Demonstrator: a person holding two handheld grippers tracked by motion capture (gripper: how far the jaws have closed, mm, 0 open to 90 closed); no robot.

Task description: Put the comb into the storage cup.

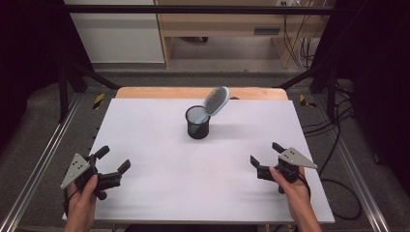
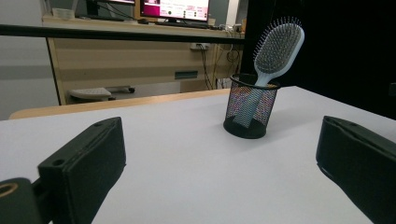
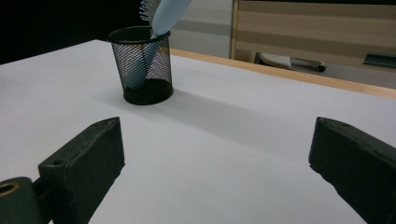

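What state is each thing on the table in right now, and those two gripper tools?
Hairbrush: handle down in the cup, leaning, head sticking out.
Mesh cup: upright on the white table.
Left gripper: open, holding nothing.
Right gripper: open, holding nothing.

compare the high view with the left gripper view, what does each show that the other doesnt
The high view alone takes in both hands, the left gripper and right gripper, both open at the near corners of the white table, holding nothing. The left gripper view alone gives a bright monitor on a wooden desk behind. Both show the black mesh cup with the light blue hairbrush standing handle-down in it, leaning on the rim.
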